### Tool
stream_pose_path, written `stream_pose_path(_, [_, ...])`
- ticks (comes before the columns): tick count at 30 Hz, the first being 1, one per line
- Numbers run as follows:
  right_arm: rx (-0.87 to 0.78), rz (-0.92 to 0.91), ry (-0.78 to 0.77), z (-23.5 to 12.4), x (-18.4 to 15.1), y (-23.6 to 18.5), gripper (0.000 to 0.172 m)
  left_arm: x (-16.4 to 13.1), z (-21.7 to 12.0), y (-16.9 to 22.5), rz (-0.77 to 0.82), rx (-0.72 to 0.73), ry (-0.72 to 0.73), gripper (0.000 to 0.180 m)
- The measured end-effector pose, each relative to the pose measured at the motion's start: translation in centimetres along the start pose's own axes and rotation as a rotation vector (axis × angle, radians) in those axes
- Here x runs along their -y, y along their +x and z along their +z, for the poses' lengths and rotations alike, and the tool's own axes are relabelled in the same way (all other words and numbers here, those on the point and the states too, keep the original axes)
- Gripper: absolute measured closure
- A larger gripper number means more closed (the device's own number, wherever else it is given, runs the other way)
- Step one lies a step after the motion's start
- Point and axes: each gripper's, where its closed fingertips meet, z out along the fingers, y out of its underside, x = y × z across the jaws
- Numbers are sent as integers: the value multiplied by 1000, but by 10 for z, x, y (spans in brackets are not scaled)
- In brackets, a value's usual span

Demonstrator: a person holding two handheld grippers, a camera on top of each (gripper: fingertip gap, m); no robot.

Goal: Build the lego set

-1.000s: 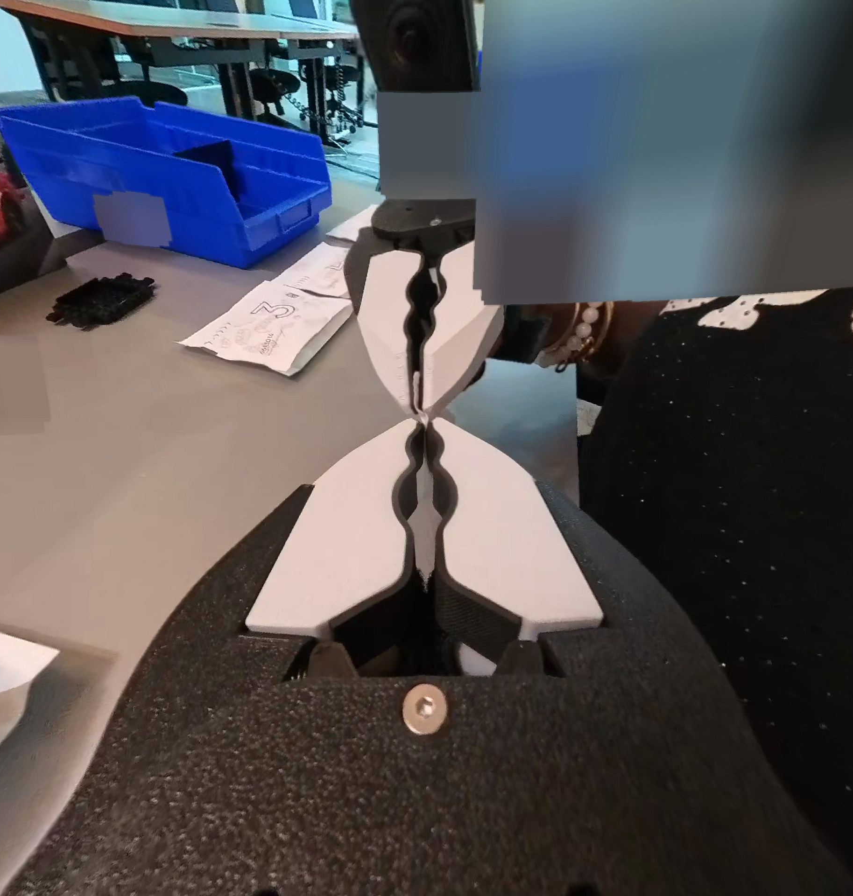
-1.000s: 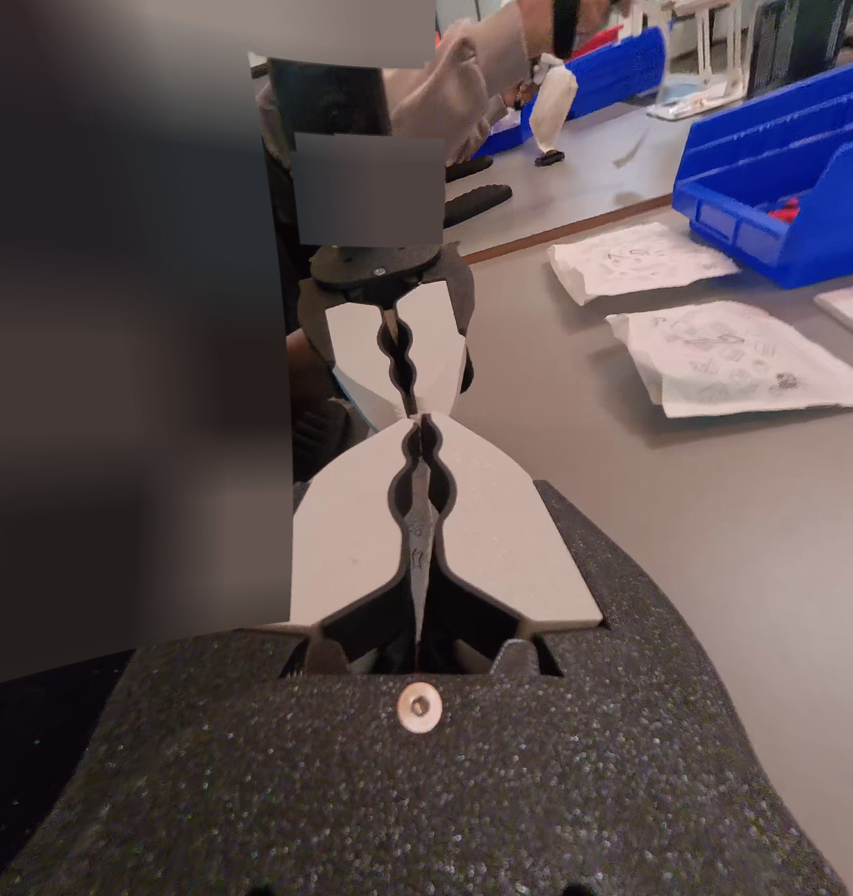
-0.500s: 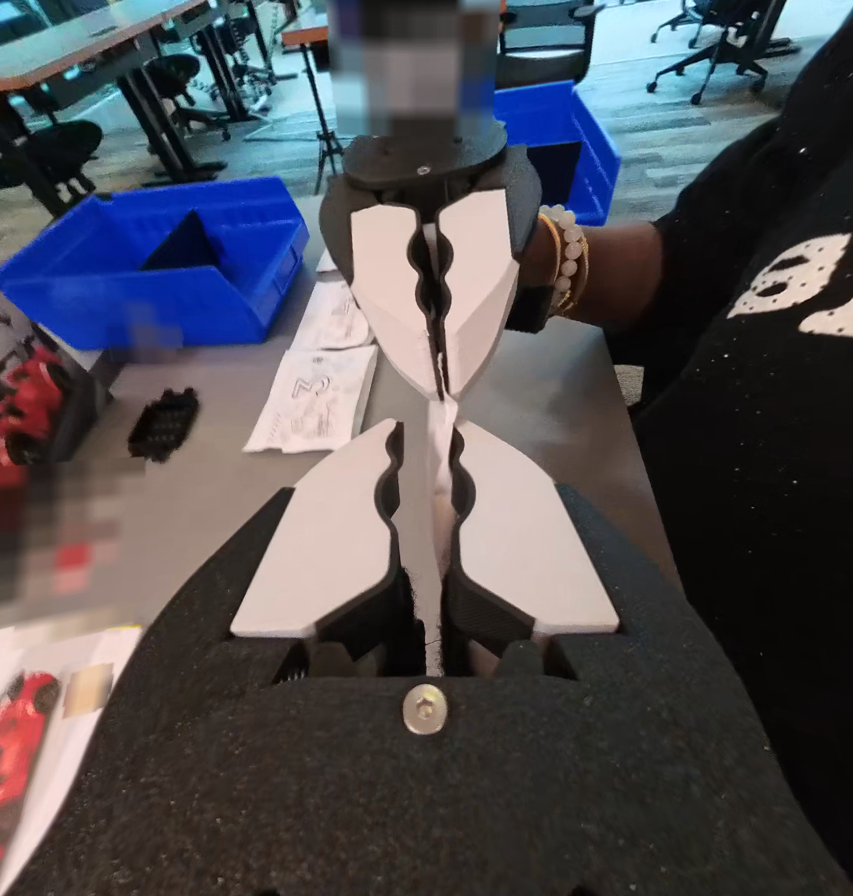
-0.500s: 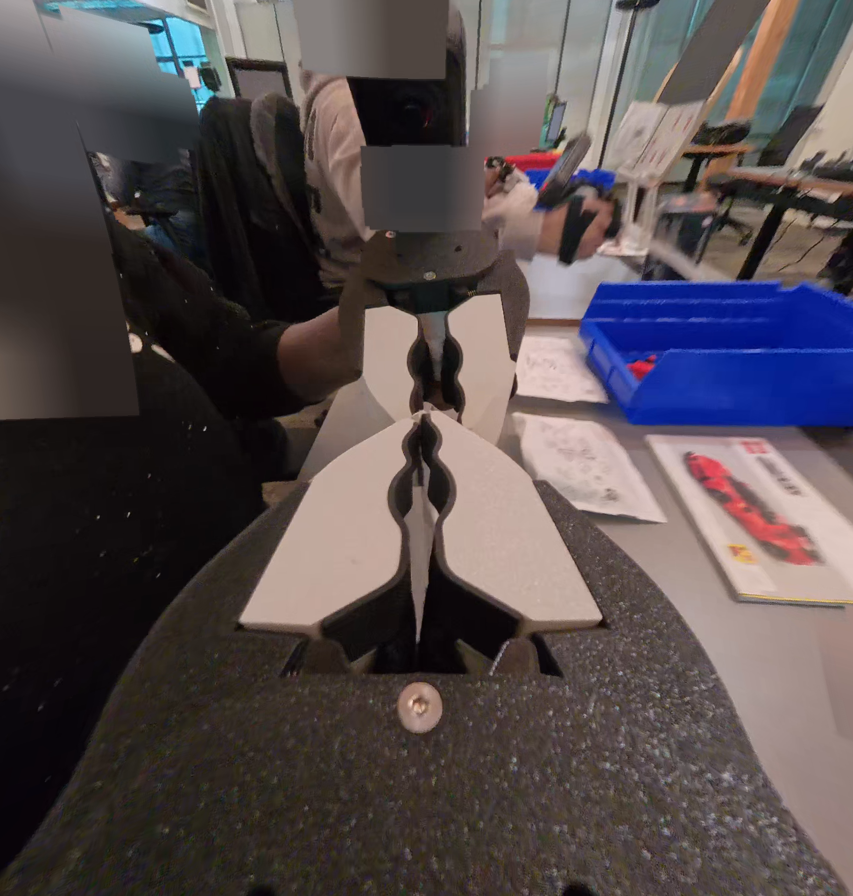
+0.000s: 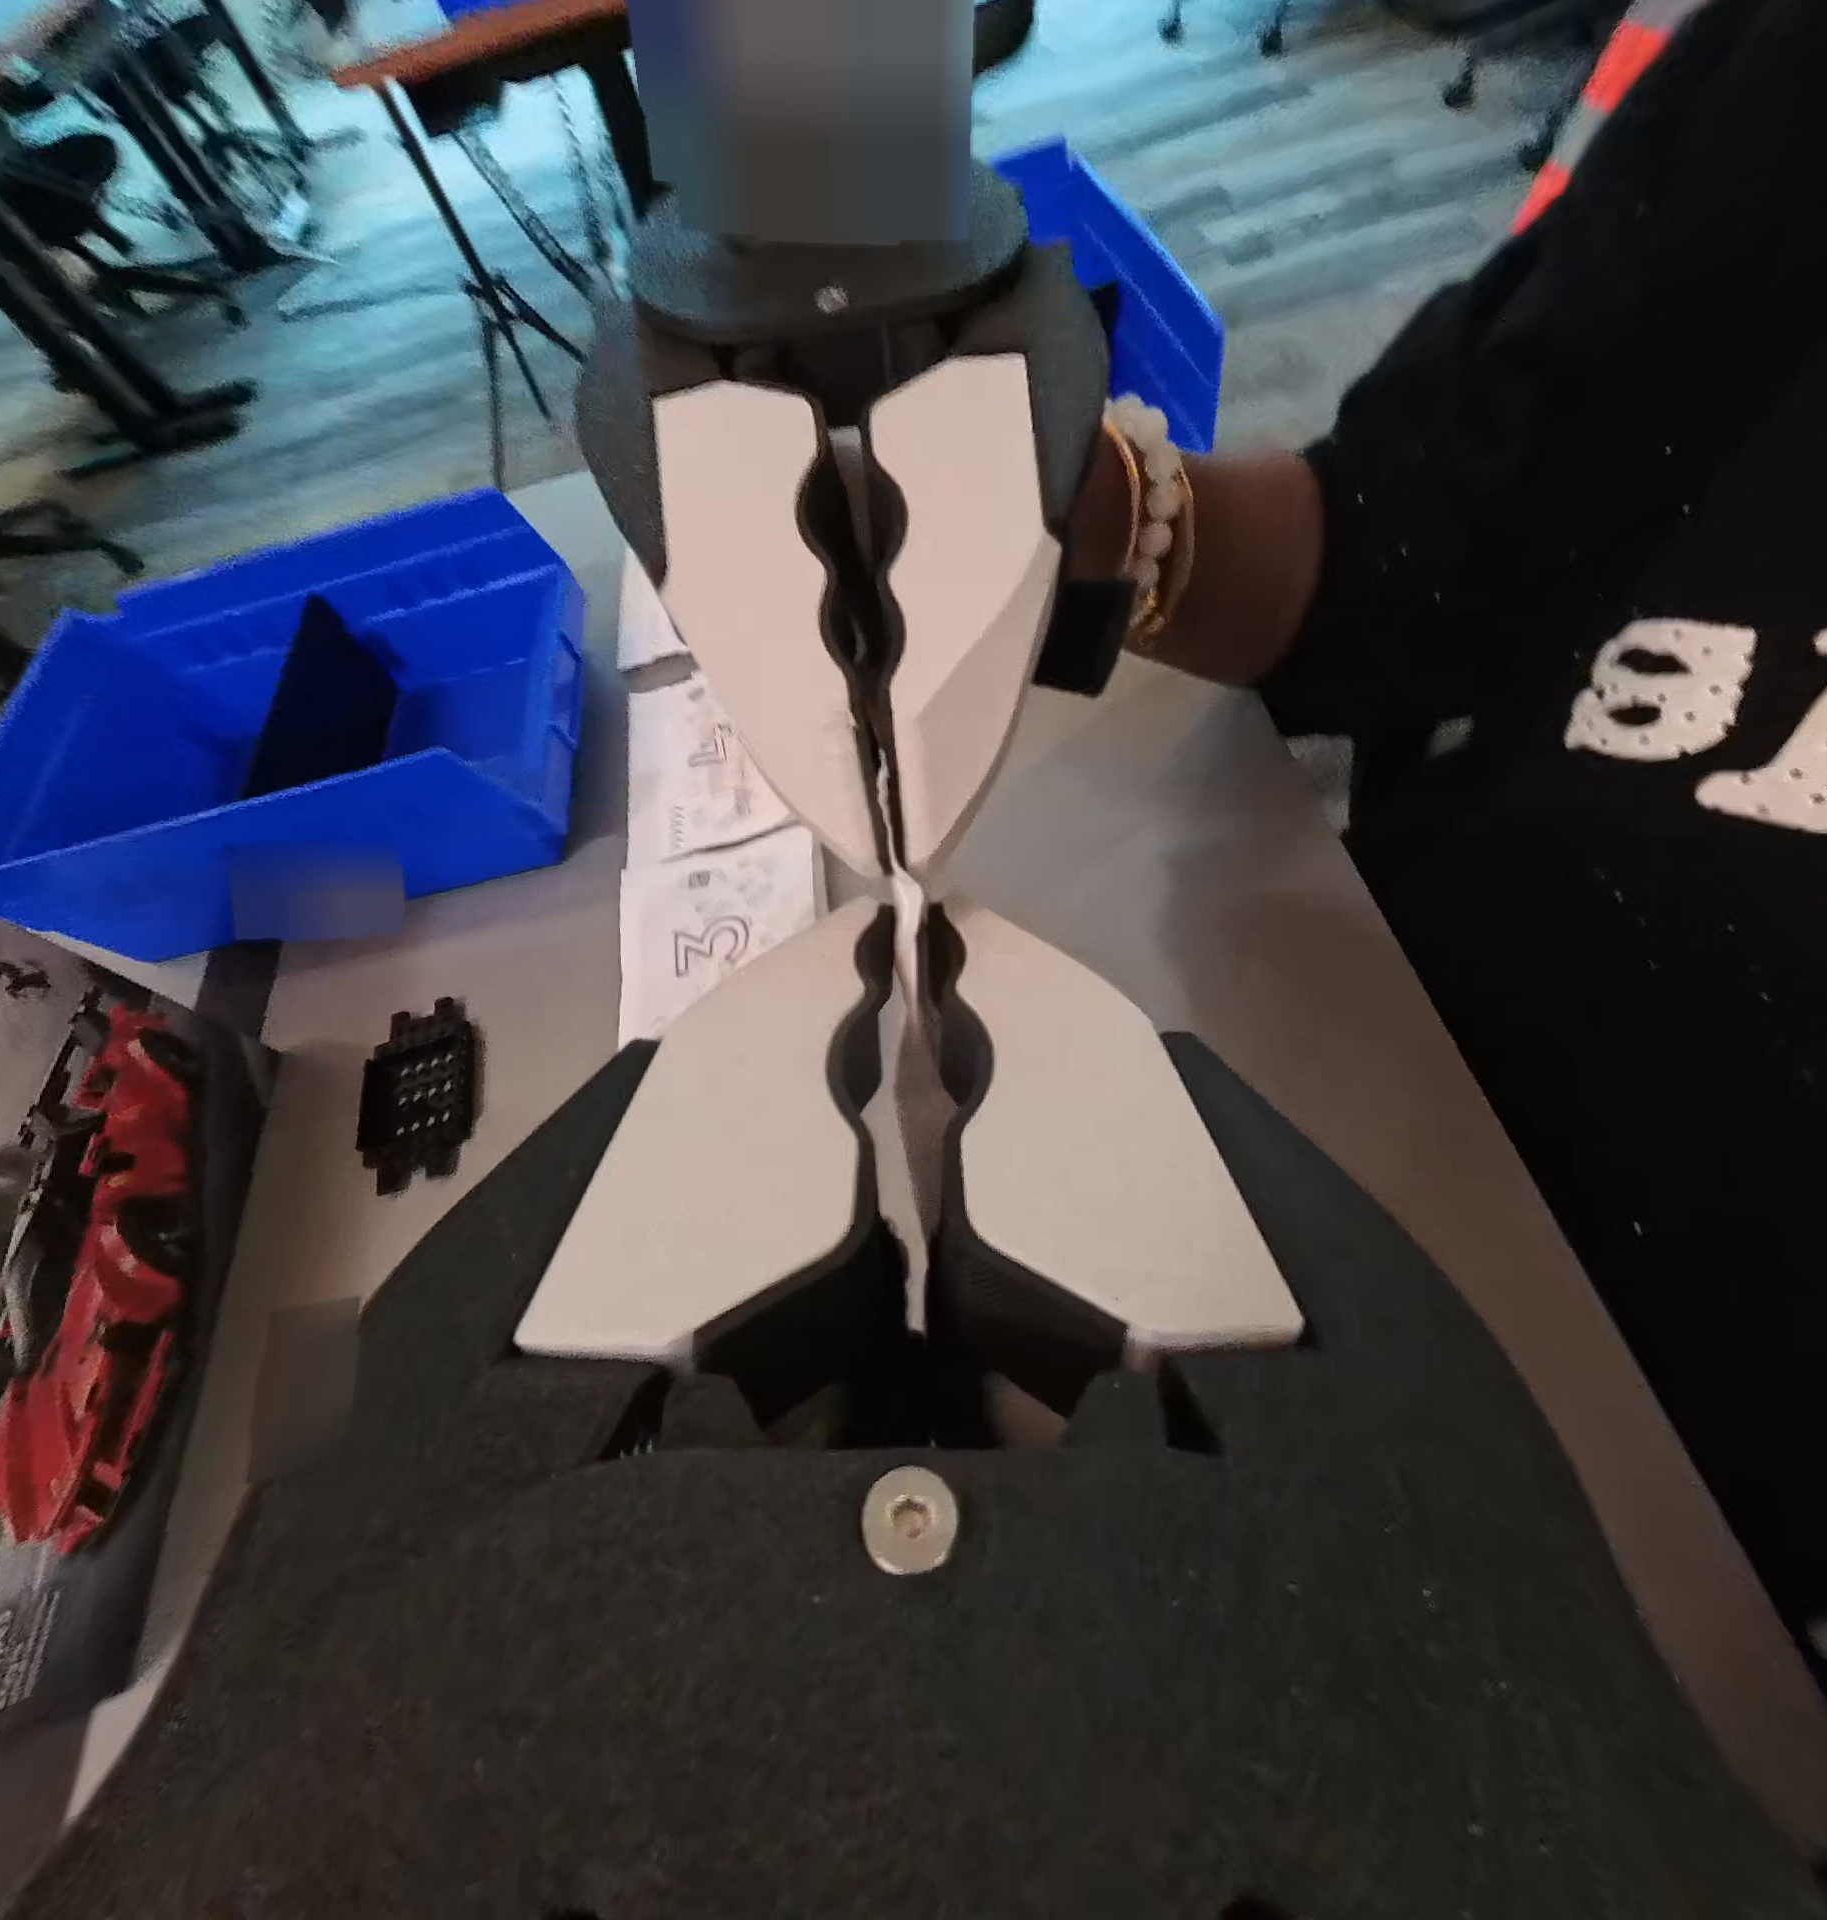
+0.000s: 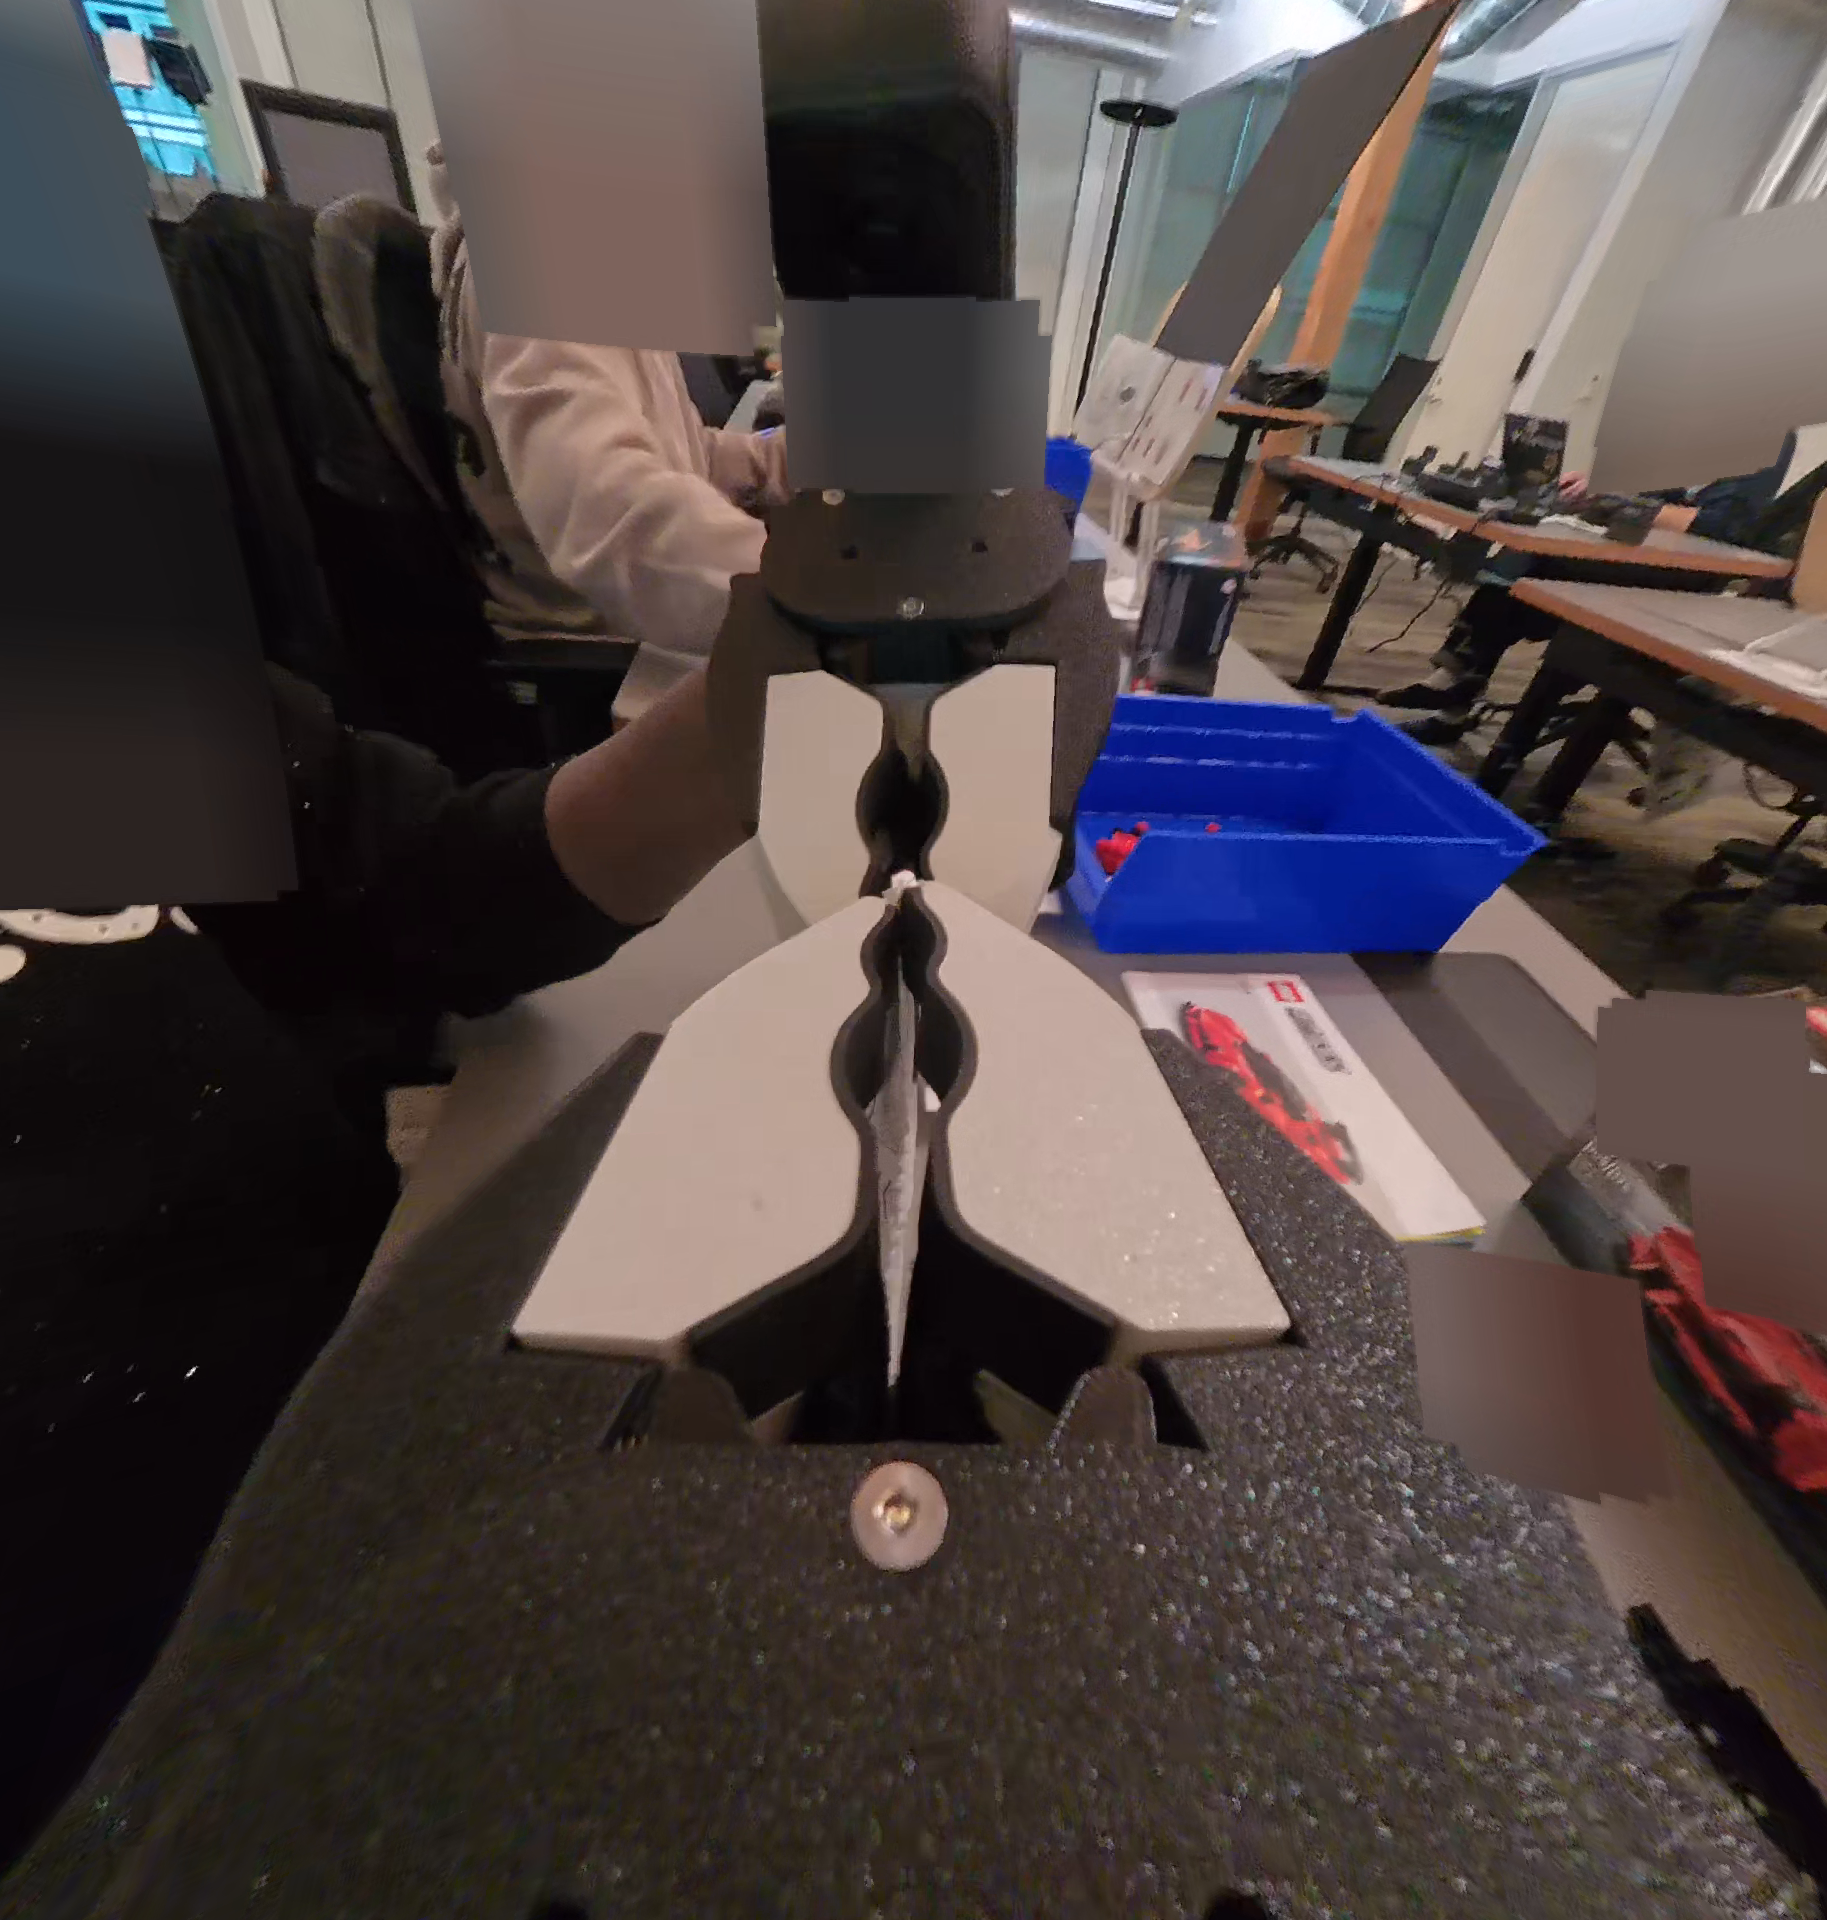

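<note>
Grey worktop [image 5: 1148, 883], office room: blue bin [image 5: 265, 727] lying at ten o'clock; you are clamping one white paper bag [image 5: 914, 1039] in both closed jaws, tip-to-tip.

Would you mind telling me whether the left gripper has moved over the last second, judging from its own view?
Yes. The left gripper has lifted and tilted: the blue bin has slid lower, and floor now shows beyond the table.

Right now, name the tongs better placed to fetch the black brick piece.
Left, probably: the black brick piece lies on the table just beside the left tongs, while the right tongs sit farther off. Both are clamped on one white paper strip.
</note>
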Motion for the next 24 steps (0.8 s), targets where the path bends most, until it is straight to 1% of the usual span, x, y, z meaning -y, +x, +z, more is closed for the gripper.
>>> stream_pose_path(1, [-12,-5,9,3,5,4,172,-2,-4,-3,8,-1,-36,176])
stream_pose_path(3, [-36,-26,4,11,13,12,172,-1,-13,-15,53,80,-34,175])
stream_pose_path(5, [-44,-75,32,17,25,17,169,6,-26,-28,75,179,58,176])
stream_pose_path(6, [-55,-105,67,18,34,21,167,11,-35,-34,71,203,97,176])
stream_pose_path(8, [-89,-131,146,15,51,32,145,15,-58,-49,6,272,183,176])
stream_pose_path(10, [-134,-99,187,10,59,48,123,22,-83,-59,-53,317,341,176])
stream_pose_path(11, [-156,-87,198,9,59,55,118,26,-94,-60,-82,308,423,176])
stream_pose_path(13, [-177,-44,220,10,58,65,117,37,-113,-58,-105,271,582,176])
stream_pose_path(15, [-135,8,236,13,55,65,119,44,-123,-52,-112,200,687,176])
stream_pose_path(17, [-77,50,284,14,57,61,123,49,-125,-48,-142,126,741,176])
stream_pose_path(21, [41,122,345,19,61,50,128,53,-115,-51,-183,76,783,176])
stream_pose_path(22, [48,139,379,19,65,50,133,53,-110,-52,-194,68,785,176])
stream_pose_path(23, [42,152,405,17,67,52,143,55,-107,-53,-205,67,793,176])
stream_pose_path(24, [31,154,423,15,69,53,156,56,-104,-55,-214,74,803,176])
